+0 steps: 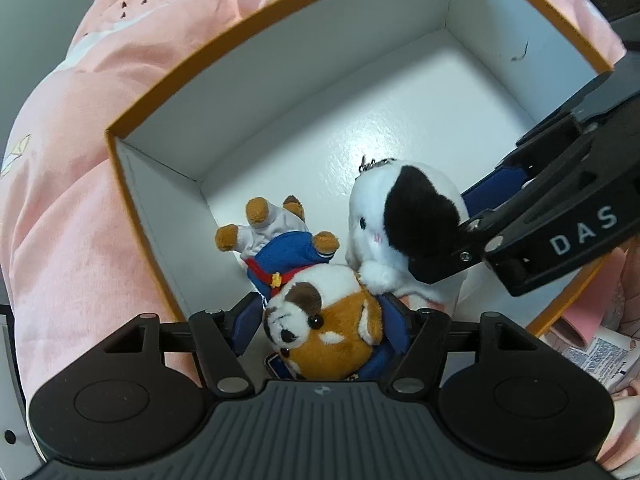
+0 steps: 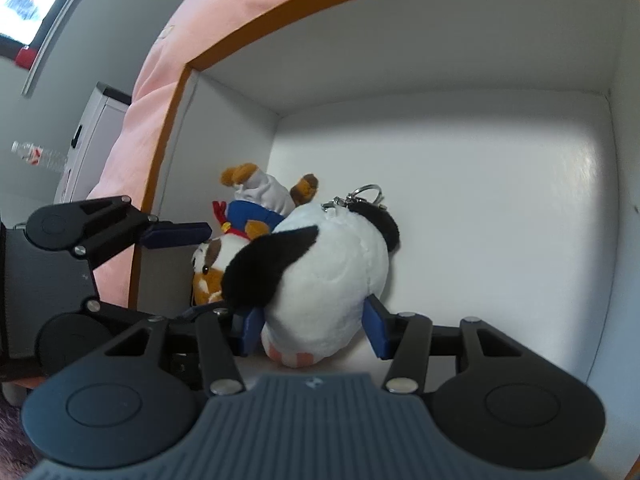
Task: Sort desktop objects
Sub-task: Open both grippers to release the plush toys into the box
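An open box with an orange rim (image 1: 168,92) and white inside sits on a pink blanket. My left gripper (image 1: 324,328) is shut on a brown and white plush dog (image 1: 324,320) in a blue coat, head toward the camera, in the box's near left corner. My right gripper (image 2: 316,328) is shut on a white and black plush (image 2: 332,276) with a metal key ring (image 2: 366,194), low over the box floor beside the dog. In the left wrist view the right gripper (image 1: 476,216) reaches in from the right, around that plush (image 1: 400,220).
The pink blanket (image 1: 80,160) lies around the box. The box's far half shows bare white floor (image 1: 400,100). A printed packet (image 1: 608,356) lies outside the box at right. A white cabinet (image 2: 92,136) and a plastic bottle (image 2: 36,156) stand beyond the blanket.
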Tool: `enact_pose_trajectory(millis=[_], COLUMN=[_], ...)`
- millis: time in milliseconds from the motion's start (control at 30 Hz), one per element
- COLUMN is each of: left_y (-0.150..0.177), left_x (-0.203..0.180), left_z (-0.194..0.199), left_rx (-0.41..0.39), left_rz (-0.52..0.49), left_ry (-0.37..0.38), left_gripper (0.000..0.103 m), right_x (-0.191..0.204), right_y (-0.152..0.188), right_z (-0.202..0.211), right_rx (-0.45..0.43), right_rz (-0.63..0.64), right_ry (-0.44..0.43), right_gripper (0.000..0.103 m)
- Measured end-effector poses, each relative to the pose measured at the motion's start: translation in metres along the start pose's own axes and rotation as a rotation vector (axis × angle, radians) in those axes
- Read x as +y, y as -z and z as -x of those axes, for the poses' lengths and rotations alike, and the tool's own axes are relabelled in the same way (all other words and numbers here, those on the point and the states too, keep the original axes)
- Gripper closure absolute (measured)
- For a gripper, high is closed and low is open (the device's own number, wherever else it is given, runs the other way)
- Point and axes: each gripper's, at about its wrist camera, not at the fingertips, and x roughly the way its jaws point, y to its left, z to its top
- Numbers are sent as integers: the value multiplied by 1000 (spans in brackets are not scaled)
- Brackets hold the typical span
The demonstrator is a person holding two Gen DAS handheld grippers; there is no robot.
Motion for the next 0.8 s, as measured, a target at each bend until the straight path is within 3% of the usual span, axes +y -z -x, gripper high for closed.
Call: enact_pose_trajectory(millis=[200,367,467,800], left_y=[12,20,14,12], left_x=[11,9,8,-4], left_z=[28,40,34,21], left_rx=[-59,-99,-79,-54], left_rz=[14,14,7,-3], left_ry=[74,75,83,50], left_gripper=[26,48,62,65], right_x=[8,17,20,20], right_y=[-3,-7,-8,-8], right_z=[-6,-17,-15,-27], right_rx=[23,37,48,36], right_rz=[44,58,87,53], right_ry=[0,-9,-10,26], right_gripper=[49,49,50,49])
